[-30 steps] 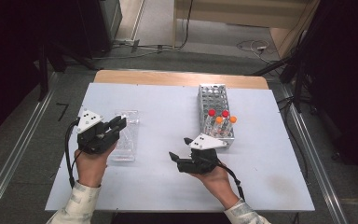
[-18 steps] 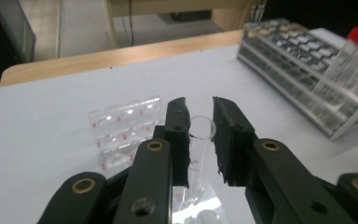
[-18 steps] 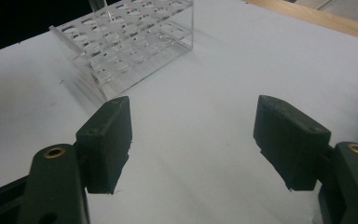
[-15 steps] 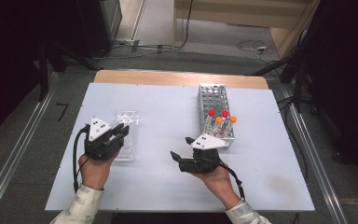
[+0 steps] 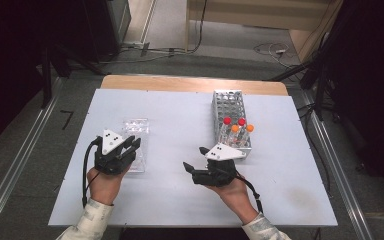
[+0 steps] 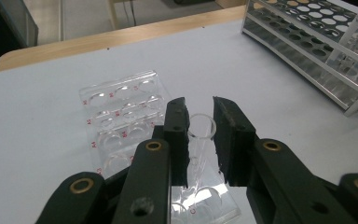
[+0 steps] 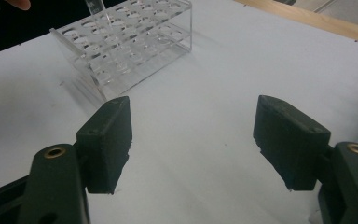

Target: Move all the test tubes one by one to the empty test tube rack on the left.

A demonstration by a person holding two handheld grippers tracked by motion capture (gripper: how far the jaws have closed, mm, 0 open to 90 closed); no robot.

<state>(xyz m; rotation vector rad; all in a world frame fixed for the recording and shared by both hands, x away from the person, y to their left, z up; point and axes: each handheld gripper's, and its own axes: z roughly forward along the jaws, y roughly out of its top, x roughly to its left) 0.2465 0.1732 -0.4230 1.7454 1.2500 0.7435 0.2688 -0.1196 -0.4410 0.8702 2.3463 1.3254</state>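
Two hand-held black tongs, light cuffed sleeves.

Left tongs (image 5: 130, 145): black body, grey three-cornered plate on top with small dark dots, black cable looping back past the wrist. Right tongs (image 5: 189, 166): same black build, same grey plate, black cable trailing along the forearm. In the gripper views the jaws are matte black blocks with rough, worn inner faces, carried on black link arms with brass-coloured pivot rivets. Both sleeves are pale, patterned cloth with buttoned-looking cuffs; pattern too small to tell.
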